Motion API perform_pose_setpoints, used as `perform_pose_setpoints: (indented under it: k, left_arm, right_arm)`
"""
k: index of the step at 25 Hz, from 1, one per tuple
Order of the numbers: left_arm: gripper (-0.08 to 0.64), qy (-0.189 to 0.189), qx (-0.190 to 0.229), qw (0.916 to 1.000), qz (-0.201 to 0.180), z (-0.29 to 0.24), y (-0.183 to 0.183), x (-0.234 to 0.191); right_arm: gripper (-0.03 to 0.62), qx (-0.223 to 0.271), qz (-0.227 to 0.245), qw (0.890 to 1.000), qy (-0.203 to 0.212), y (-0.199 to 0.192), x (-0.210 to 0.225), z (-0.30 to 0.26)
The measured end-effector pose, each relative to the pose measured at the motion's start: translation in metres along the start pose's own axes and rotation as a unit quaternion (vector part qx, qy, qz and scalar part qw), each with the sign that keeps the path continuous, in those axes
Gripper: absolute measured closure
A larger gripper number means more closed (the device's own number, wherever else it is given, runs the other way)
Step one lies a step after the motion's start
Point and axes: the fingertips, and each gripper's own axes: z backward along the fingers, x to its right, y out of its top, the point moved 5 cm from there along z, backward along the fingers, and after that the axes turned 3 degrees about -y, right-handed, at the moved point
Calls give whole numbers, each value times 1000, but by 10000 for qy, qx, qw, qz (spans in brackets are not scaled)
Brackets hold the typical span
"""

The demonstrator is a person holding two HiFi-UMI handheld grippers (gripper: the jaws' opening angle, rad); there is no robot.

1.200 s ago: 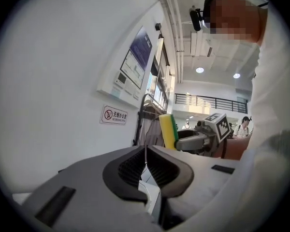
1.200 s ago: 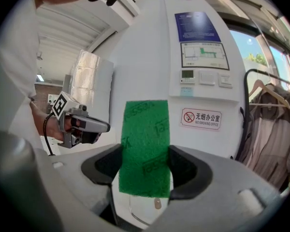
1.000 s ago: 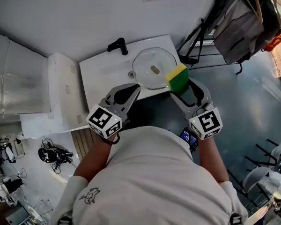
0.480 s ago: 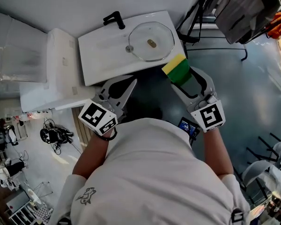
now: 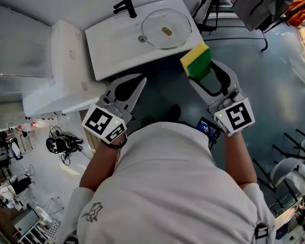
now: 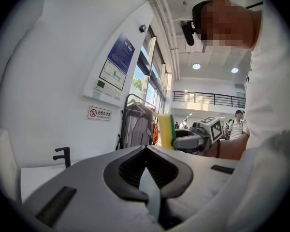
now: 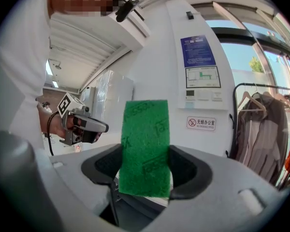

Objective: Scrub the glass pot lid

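A white wall with a no-smoking sign backs a white bench (image 5: pixel 117 44) that carries a black tap (image 5: pixel 125 6), with grey floor in front of it. The glass pot lid (image 5: pixel 157 34) lies flat towards the bench's right end, knob up, with nothing touching it. Both tools are held on the near side of the bench, clear of the lid. The right claw (image 5: pixel 201 70) is the closer one and is clenched on a yellow-and-green sponge (image 5: pixel 195 61), which stands up out of the jaws with its green scouring face (image 7: pixel 145 146) towards that claw's camera. The left claw (image 5: pixel 137 83) is pressed together on nothing, its tips meeting with no gap (image 6: pixel 146 151), and it hangs further from the lid. Scrubbing looks not yet begun. The main risk is the lid skating: it is loose glass on a smooth top near an edge, and a one-sided push from the sponge could send it off unless the left claw steadies it. The sponge could also fold or slip under pressure, since most of it stands free of the jaws.
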Motion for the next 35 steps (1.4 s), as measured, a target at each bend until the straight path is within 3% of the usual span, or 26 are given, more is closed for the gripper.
perform_pose_setpoints:
  k: [10, 19, 26, 35]
  left_arm:
    - [561, 26, 116, 9999, 66, 121, -24, 6]
    - [561, -183, 227, 9995, 100, 194, -35, 11]
    - [561, -346, 269, 9989, 142, 226, -45, 6]
    - [561, -419, 304, 9986, 120, 239, -39, 6]
  right_arm:
    - [296, -80, -97, 9999, -6, 4, -118, -4]
    - [297, -194, -247, 9993, -219, 9, -206, 6]
    - [298, -233, -396, 9984, -320, 10, -251, 5]
    - [299, -94, -392, 9987, -318, 23, -269, 6]
